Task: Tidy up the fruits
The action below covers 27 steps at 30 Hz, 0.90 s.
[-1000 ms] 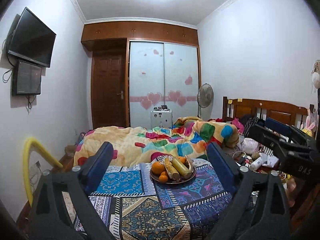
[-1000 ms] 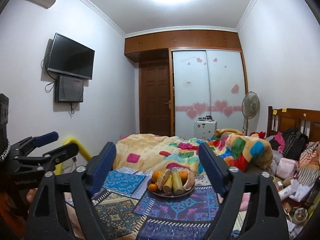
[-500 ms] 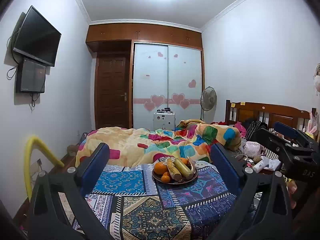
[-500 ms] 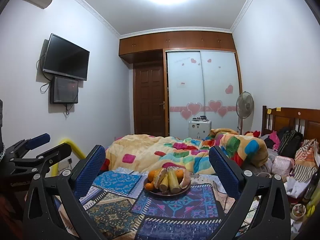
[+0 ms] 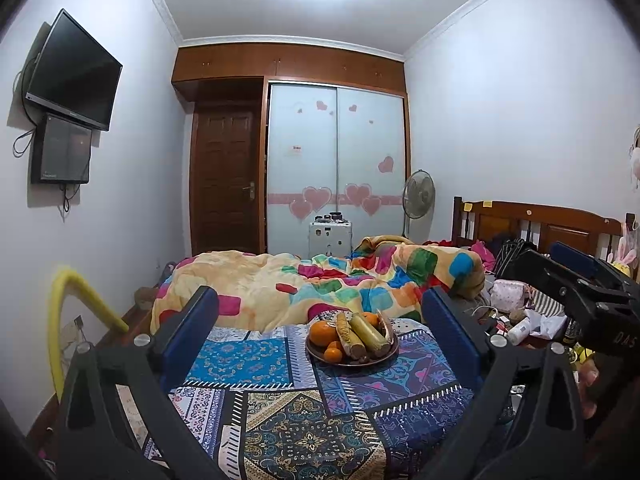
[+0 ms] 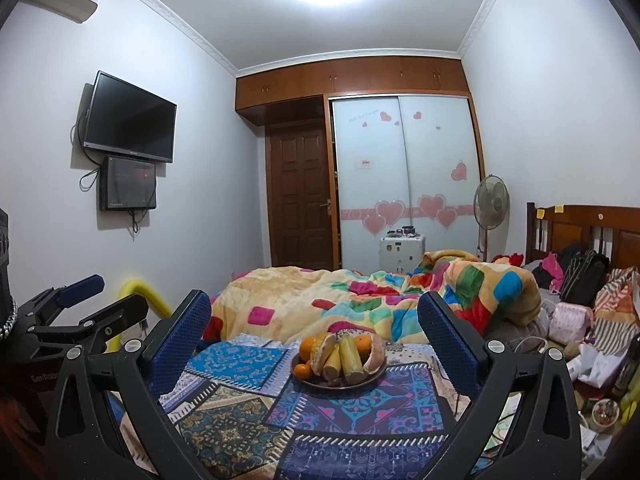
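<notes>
A dark round plate (image 5: pixel 390 356) (image 6: pixel 376 376) of fruit sits on a patchwork-patterned table cloth (image 5: pixel 256 364) (image 6: pixel 236 364). It holds oranges (image 5: pixel 323 333) (image 6: pixel 307 347), small tangerines (image 5: pixel 333 355) (image 6: pixel 302 370), bananas (image 5: pixel 368 334) (image 6: pixel 349 357) and what looks like bread or sweet potato (image 6: pixel 374 354). My left gripper (image 5: pixel 320 320) is open and empty, held well short of the plate. My right gripper (image 6: pixel 314 320) is open and empty, also short of the plate. Each gripper shows at the other view's edge.
A bed with a colourful quilt (image 5: pixel 320 280) (image 6: pixel 360 296) lies behind the table. Bags and clutter (image 6: pixel 580 320) (image 5: pixel 516 312) pile at the right by the wooden headboard (image 5: pixel 532 228). A yellow tube (image 5: pixel 60 320) stands at the left wall.
Both grippers have tilted up and shifted slightly, so the plate sits lower and nearer the centre. The right gripper's jaws have spread wider than one second ago.
</notes>
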Available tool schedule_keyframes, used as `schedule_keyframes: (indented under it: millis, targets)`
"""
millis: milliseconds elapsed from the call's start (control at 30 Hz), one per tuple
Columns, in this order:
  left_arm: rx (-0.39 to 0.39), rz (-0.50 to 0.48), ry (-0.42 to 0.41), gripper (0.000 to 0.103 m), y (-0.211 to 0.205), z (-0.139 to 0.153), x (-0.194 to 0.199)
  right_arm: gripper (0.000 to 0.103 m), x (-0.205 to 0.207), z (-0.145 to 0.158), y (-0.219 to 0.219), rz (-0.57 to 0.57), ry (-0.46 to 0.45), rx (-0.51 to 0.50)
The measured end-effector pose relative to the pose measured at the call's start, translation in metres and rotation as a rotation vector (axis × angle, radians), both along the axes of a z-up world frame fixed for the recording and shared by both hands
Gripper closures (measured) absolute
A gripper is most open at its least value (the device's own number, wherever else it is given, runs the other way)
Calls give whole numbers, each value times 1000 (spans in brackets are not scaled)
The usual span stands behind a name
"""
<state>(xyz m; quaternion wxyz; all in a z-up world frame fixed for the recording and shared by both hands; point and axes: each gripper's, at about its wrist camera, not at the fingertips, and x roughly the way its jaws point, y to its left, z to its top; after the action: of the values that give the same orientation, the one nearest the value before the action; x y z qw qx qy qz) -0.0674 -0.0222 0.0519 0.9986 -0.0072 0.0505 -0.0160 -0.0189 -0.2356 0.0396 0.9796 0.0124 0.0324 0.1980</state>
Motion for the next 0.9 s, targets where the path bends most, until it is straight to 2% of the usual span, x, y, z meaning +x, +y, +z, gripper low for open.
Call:
schedule_keyframes:
  millis: [900]
  targets:
    - [-2, -23, -5, 0, -4, 1, 4, 0, 0, 3, 0, -7, 12, 5]
